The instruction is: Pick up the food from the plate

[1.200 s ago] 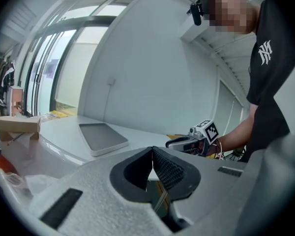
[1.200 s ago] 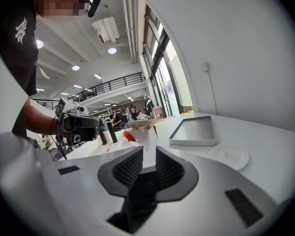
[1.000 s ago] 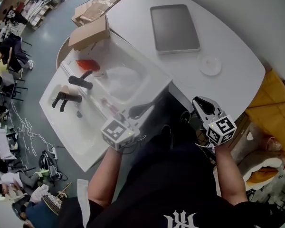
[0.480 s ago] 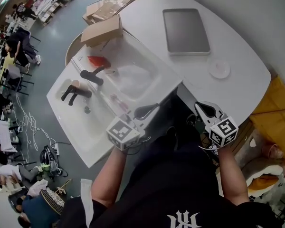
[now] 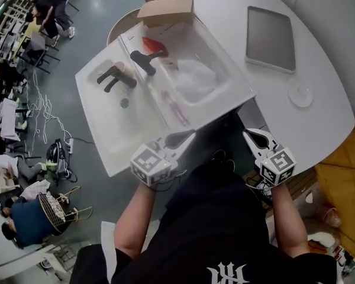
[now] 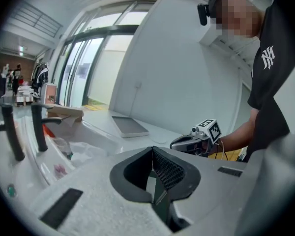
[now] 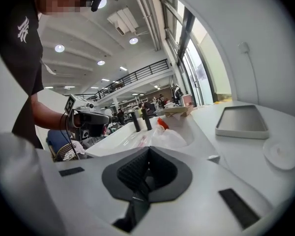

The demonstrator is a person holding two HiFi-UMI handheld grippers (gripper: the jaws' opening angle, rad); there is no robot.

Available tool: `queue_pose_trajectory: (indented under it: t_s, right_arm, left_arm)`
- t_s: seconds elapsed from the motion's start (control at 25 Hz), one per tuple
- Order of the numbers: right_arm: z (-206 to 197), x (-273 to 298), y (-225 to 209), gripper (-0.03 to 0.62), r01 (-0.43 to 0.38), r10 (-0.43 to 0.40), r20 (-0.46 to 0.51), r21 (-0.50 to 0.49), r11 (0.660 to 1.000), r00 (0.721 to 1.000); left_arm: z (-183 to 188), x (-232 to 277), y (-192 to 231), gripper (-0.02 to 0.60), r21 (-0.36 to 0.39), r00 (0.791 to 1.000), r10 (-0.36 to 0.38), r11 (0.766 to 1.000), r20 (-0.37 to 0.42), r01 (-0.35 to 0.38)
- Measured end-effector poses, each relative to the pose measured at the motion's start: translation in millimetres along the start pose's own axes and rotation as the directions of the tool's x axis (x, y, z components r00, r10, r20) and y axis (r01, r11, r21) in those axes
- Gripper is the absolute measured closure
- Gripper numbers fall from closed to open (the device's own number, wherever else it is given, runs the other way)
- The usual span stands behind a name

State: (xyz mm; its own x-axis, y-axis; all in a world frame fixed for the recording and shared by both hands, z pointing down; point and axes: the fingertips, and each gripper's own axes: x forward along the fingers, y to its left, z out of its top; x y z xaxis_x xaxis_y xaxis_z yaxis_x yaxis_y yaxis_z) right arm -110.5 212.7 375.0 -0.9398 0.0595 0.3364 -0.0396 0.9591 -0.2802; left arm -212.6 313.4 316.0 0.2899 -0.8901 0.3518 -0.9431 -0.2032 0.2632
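Head view: left gripper (image 5: 178, 138) and right gripper (image 5: 254, 136) clenched, empty, well apart from plate (image 5: 300, 95); pickup not started.

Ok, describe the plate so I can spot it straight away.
Find the big white table right of the sink. A dark grey rectangular tray lies on it; the plate sits apart from the tray, nearer the person. It is the only small, round, pale thing there.

The grey, marker-cubed left gripper (image 5: 185, 136) points toward two o'clock and the matching right gripper (image 5: 252, 135) toward eleven. Both have their jaws pressed together on nothing.
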Motion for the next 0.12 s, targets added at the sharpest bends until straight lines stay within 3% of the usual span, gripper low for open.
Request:
queue_pose_trajectory:
  t_s: [0.12]
  right_arm:
    - [-14.1, 17.7, 23.2, 0.591, -0.1, 0.099, -0.049, -0.027, 0.995, 0.994]
  left_arm:
    - [-32.6, -17.6, -7.3, 0.575, -0.033, 1.0, 0.02, 0.999, -0.022, -0.021]
